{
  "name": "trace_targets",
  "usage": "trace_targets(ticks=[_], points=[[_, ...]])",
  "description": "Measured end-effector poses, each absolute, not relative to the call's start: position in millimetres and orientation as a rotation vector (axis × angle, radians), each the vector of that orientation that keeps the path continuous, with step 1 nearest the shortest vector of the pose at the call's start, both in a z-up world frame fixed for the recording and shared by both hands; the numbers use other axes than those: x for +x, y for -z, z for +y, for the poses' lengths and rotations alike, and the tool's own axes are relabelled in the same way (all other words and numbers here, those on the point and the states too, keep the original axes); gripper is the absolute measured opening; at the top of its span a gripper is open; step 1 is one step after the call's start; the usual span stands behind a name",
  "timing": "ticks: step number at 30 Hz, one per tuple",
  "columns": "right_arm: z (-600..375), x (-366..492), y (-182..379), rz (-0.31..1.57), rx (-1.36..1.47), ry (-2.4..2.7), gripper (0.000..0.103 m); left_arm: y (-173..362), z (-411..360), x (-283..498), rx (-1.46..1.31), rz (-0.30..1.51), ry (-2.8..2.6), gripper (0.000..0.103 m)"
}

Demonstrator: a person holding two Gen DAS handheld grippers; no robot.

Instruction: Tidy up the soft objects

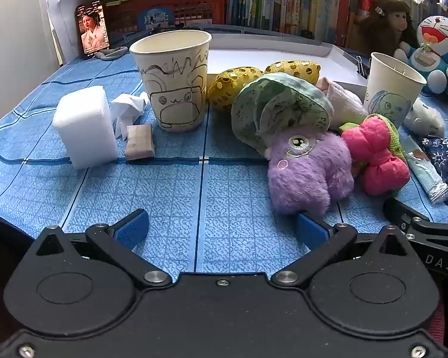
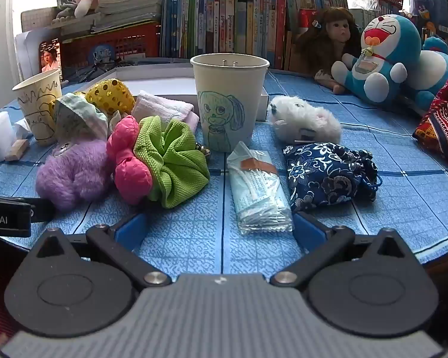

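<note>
Soft objects lie on a blue mat. A purple plush wears a green cloth hat, beside a pink and green scrunchie. My left gripper is open and empty; its right finger sits just under the purple plush. In the right wrist view the purple plush, the scrunchie, a packed face mask, a navy floral pouch and a white plush lie ahead. My right gripper is open and empty, its fingers either side of the mask's near end.
Two drawn-on paper cups stand on the mat. A white sponge block, crumpled tissue, gold sequin balls, folded pink towel, a Doraemon toy, a doll and bookshelves behind.
</note>
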State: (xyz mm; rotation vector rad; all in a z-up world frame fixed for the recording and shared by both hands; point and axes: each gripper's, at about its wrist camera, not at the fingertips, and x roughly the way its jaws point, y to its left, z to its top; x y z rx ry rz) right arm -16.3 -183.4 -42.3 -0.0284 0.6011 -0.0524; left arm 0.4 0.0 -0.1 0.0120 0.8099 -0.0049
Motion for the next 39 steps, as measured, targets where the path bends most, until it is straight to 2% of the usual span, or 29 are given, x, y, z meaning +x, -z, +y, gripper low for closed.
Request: trace_targets(ticks=[39], points=[[-183.5,-15.9,42.3,0.607,-0.018,0.05,0.103,2.5,3.2,1.9,0.013,0.819,0.003,0.103]])
